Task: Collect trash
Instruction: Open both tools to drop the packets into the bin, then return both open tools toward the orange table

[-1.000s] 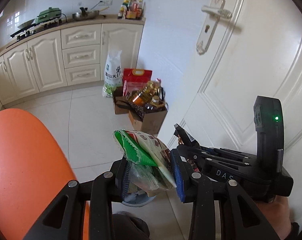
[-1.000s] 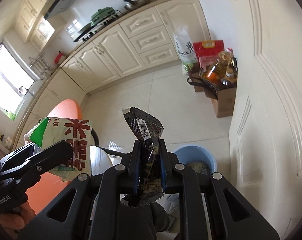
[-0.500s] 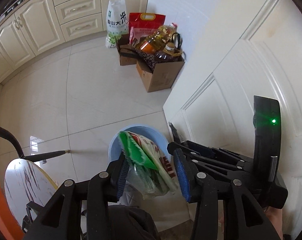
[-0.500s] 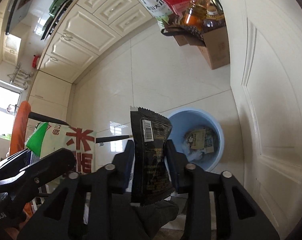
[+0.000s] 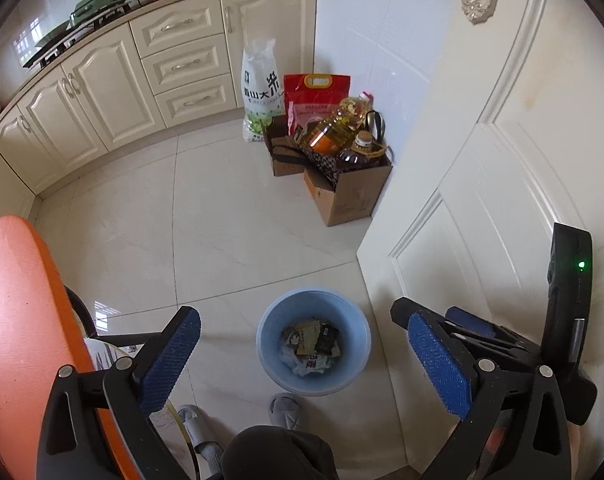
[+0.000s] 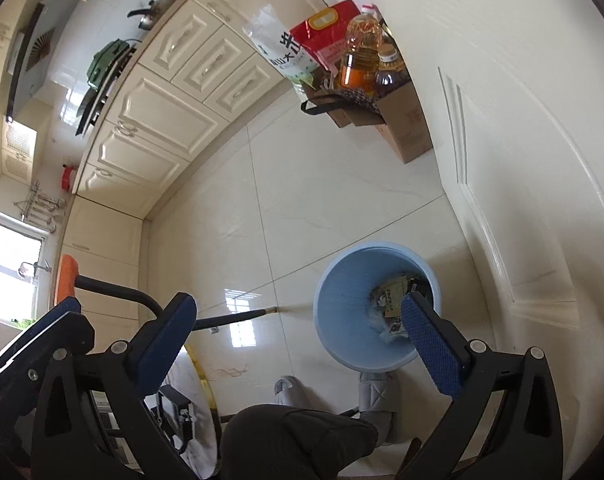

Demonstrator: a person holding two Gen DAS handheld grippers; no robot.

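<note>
Both claws hang released above a pale blue bin (image 5: 313,340) that stands on the tiled floor beside a white door (image 5: 501,184). Through the left wrist camera, the left gripper (image 5: 302,354) has just spread its jaws wide with nothing between them; the bin sits directly between its blue pads (image 5: 170,356), and crumpled wrappers (image 5: 311,344) lie at its bottom. Beyond the bin, a cardboard box (image 5: 347,192) with oil bottles stands against the wall, and an orange chair (image 5: 18,320) lies to the bin's left.

Through the right wrist camera, the right gripper (image 6: 298,338) has likewise just opened, empty. Its right pad overlaps the bin (image 6: 341,300), whose wrappers (image 6: 389,300) show inside. Grey slippers (image 6: 375,400) stand just below the bin.
</note>
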